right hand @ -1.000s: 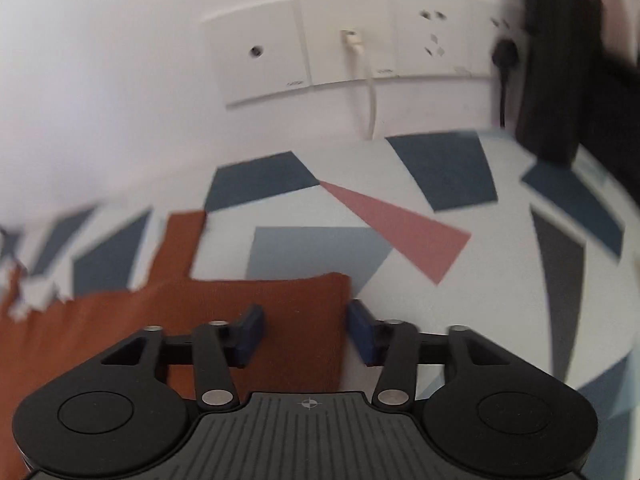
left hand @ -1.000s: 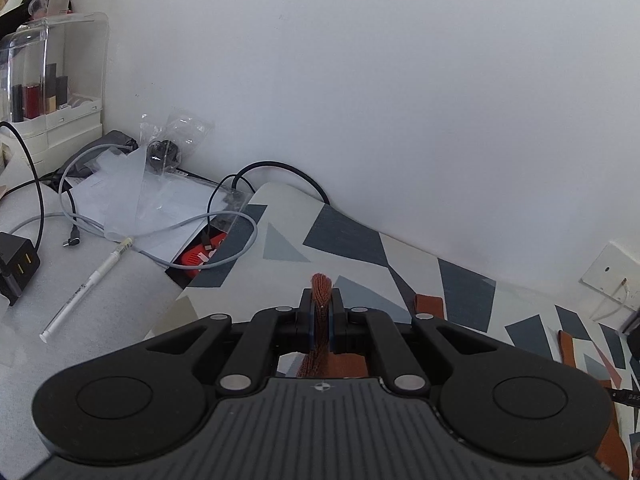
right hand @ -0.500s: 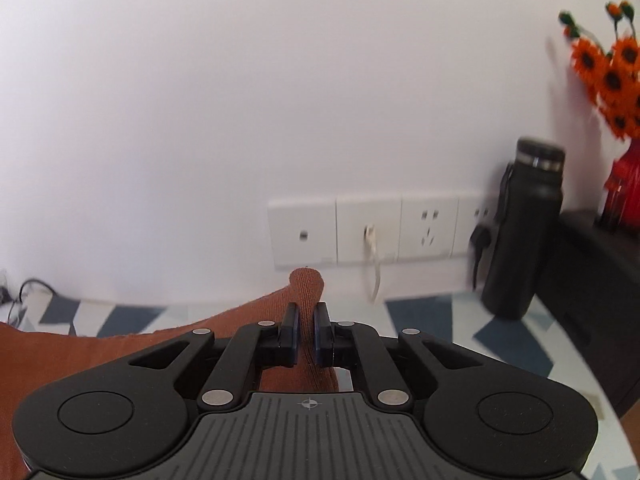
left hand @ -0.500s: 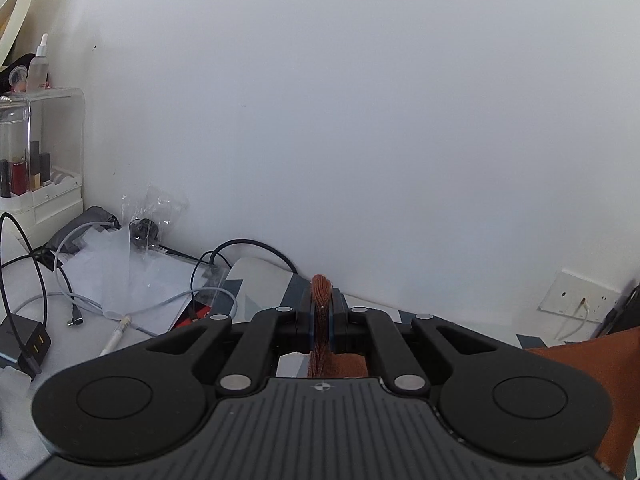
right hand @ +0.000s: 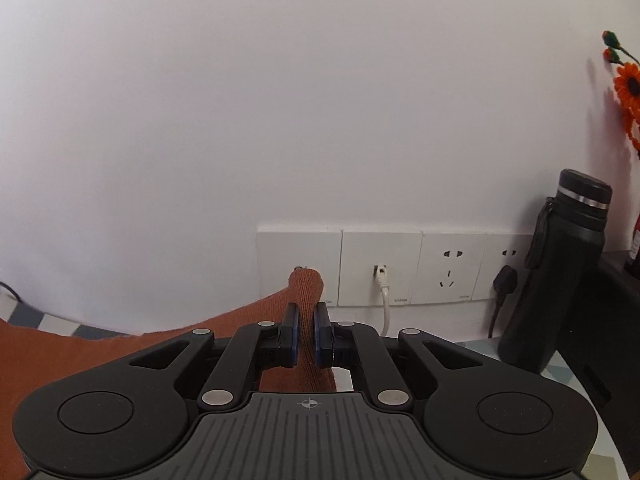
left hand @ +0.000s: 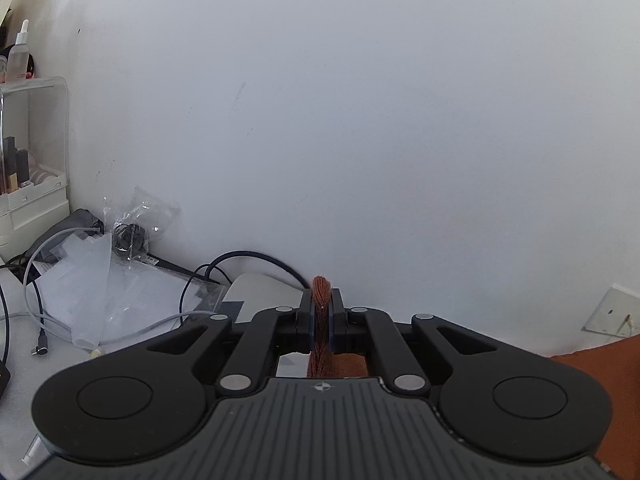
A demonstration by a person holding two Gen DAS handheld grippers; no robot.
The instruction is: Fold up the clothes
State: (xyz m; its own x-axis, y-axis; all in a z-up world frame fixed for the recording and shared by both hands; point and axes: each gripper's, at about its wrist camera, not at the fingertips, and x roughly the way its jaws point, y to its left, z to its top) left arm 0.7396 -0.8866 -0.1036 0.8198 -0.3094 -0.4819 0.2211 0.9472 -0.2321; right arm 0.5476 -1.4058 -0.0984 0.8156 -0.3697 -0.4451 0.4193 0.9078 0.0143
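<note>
A rust-orange knitted garment is held up off the table by both grippers. My left gripper (left hand: 321,308) is shut on a bunched edge of the garment (left hand: 321,292), which pokes up between the jaws; more of it hangs at the lower right of that view (left hand: 608,364). My right gripper (right hand: 306,320) is shut on another corner of the garment (right hand: 306,284), and the cloth stretches away to the left (right hand: 80,356). Both grippers face the white wall.
On the left lie cables (left hand: 44,316), paper and plastic bags (left hand: 136,228), and a clear cosmetics organiser (left hand: 28,168). Wall sockets (right hand: 400,268), a black bottle (right hand: 560,272) and orange flowers (right hand: 628,88) are on the right. The patterned tablecloth (right hand: 480,350) shows below.
Both grippers have lifted with the garment, so the views tilted up from the table to the wall. The right gripper shut on the cloth corner a second ago and raised it.
</note>
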